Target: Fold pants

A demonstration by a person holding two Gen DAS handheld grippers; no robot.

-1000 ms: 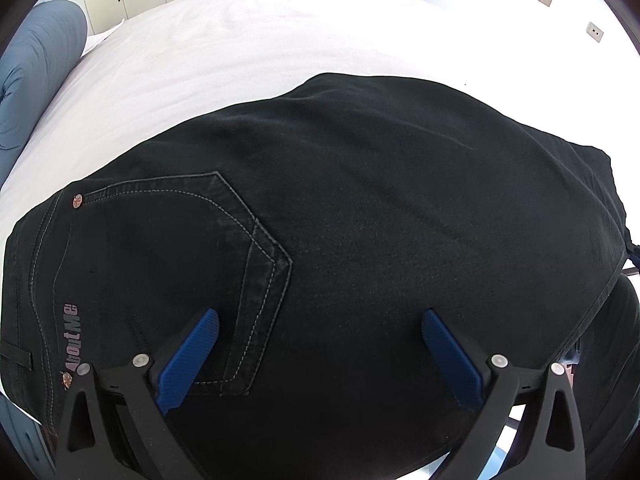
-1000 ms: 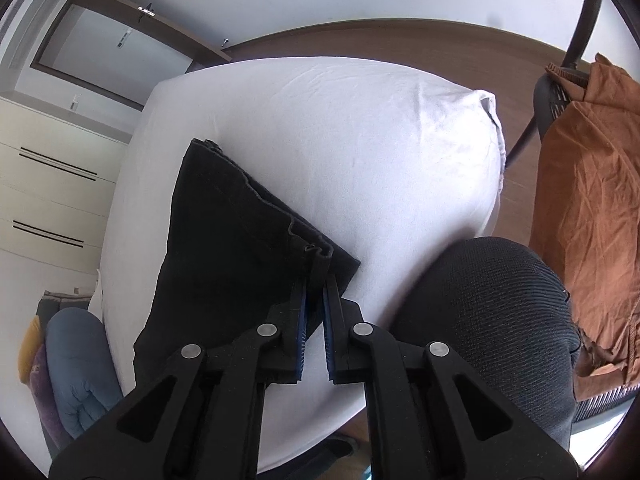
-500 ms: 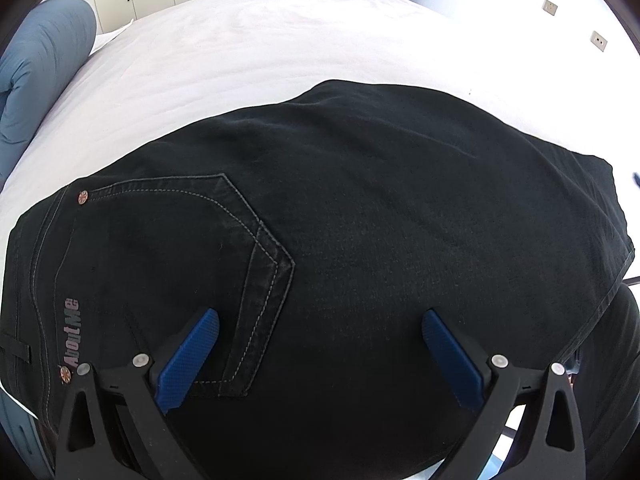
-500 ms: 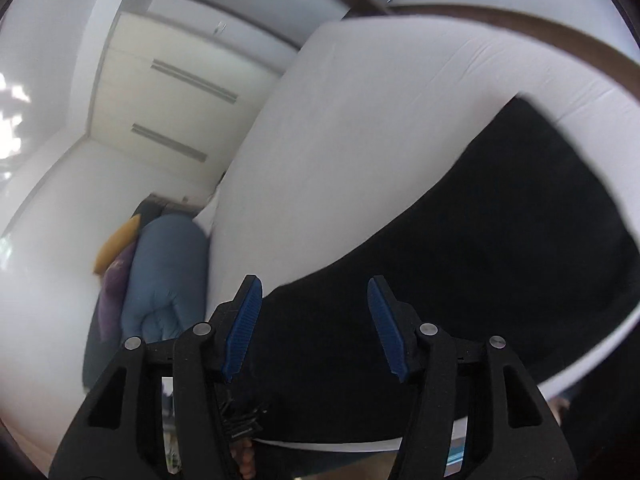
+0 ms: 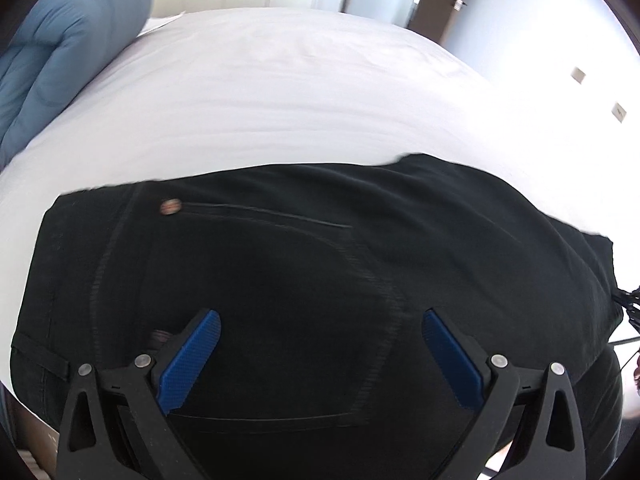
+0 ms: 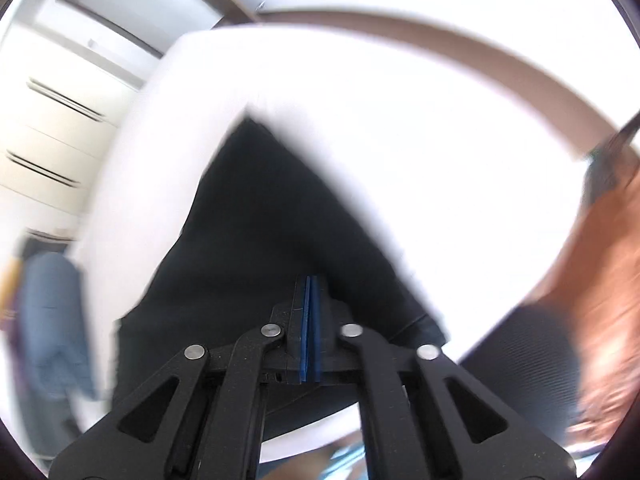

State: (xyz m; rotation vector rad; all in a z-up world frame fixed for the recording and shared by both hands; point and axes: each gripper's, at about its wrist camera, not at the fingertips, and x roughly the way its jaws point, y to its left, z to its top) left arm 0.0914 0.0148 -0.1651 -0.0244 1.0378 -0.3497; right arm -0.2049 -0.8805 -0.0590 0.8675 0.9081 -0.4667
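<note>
The black pants (image 5: pixel 320 272) lie folded flat on the white bed (image 5: pixel 280 92), pocket side up; the left claw (image 5: pixel 320 344) hovers over them, blue pads spread wide; the right claw (image 6: pixel 311 300) has its pads pressed together over the pants' near end, pinching nothing visible; a blue pillow (image 5: pixel 68 48) sits at ten o'clock.

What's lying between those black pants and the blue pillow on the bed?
Only bare white sheet. In the left wrist view, nothing sits between the pants and the blue pillow.
</note>
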